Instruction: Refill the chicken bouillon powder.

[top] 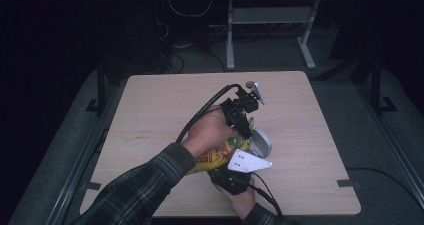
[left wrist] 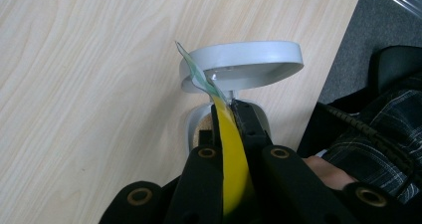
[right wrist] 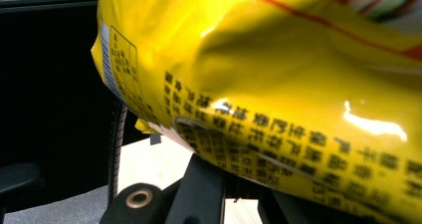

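Bag (top: 220,156), yellow snack pack, sits low centre of the high view, held between both grippers above the table (top: 150,120). Nearest, bottom centre, right gripper (top: 227,177) w/ grey plate on top; jaws clamped on the bag's lower part, printed side right up against its camera (right wrist: 278,84). Further up, left gripper (top: 245,127) has jaws closed tight on the bag's top edge (left wrist: 231,154), yellow strip pinched between them. Just beyond the tips, grey bowl (left wrist: 249,64) tilted on the wood; a second grey dish (left wrist: 194,129) below it
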The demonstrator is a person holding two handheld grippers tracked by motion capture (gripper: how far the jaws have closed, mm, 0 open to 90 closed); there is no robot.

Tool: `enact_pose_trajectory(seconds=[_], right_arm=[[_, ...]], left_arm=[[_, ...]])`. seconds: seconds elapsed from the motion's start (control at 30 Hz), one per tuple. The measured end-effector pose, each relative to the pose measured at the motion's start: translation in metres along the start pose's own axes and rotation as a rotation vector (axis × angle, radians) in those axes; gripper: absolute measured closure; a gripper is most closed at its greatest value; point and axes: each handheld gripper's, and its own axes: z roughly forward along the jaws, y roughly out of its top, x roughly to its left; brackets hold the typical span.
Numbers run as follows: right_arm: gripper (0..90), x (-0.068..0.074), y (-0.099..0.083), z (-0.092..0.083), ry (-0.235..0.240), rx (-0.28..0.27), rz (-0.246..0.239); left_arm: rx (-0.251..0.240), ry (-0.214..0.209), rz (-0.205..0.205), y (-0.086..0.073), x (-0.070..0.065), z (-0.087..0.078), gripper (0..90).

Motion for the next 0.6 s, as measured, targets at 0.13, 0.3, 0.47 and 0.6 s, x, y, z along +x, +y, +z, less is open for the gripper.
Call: enact_pose_trajectory(seconds=[0.13, 0.3, 0.47, 0.6], right_arm=[[90.0, -0.0002, 0.0, 0.0001, 0.0, 0.001, -0.002], [90.0, -0.0003, 0.0003, 0.0007, 0.003, -0.001, -0.005], [90.0, -0.0007, 0.0005, 0.0001, 0.003, -0.002, 0.005], [90.0, -0.0014, 0.0012, -0.0003, 0.002, -0.008, 0.007]], left_arm=[[-0.001, 0.0, -0.003, -0.0001, 0.0001, 0.0, 89.9], [0.006, -0.001, 0.0, -0.0004, 0.0008, -0.0005, 89.9], [0.009, 0.002, 0.001, 0.0017, 0.0001, -0.0002, 89.9], [0.015, 0.004, 0.004, 0.003, -0.0003, -0.0002, 89.9]])
